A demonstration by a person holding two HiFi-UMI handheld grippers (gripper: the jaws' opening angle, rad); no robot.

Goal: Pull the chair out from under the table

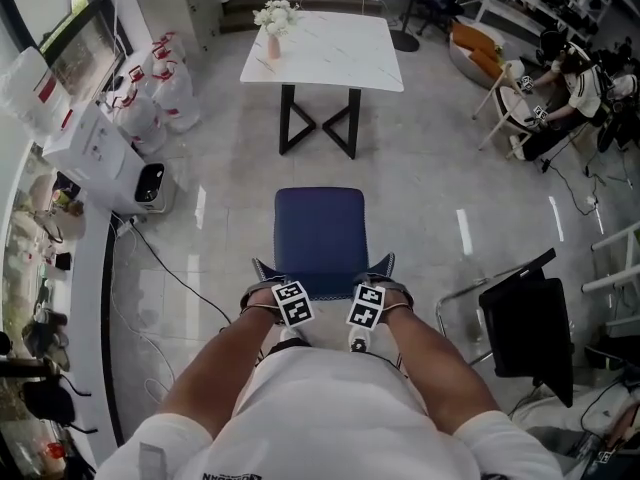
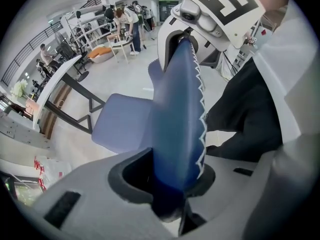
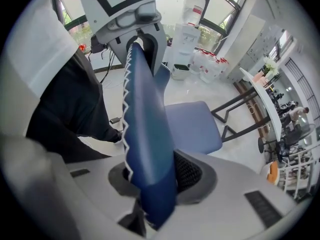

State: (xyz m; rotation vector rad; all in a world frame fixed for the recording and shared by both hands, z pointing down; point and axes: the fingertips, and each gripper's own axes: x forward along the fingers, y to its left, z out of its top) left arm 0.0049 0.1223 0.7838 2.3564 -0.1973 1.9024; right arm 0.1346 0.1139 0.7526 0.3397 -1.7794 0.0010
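Chair (image 1: 320, 236) first: it stands on open floor (image 1: 430, 178), its blue seat fully out from under the white table (image 1: 322, 46) and well apart from the table's near edge. The seat faces the table, and the backrest (image 1: 325, 273) is on the side nearest my operator's body.

Both tools are on that backrest. The left gripper (image 1: 285, 296) is clamped over its top edge towards the left end. In the left gripper view, the blue padded panel with white zigzag stitching runs straight up between the jaws, and both pads press against it. The right gripper (image 1: 368, 296) has the same hold towards the right end. In the right gripper view, the panel fills the gap and the ribbed black pad sits tight against its face. Each gripper points steeply down, and each shows in the other's view further along the same edge.

On the table I see a pink vase (image 1: 273, 45) with white flowers, upright at the far left corner. The black crossed legs (image 1: 320, 120) stand under the top.

Along the left side of the floor there is a white appliance (image 1: 100, 153). Beyond it are white bags (image 1: 160, 93) with red print. At the far right, people (image 1: 575, 83) sit around a small table, well away from the chair.
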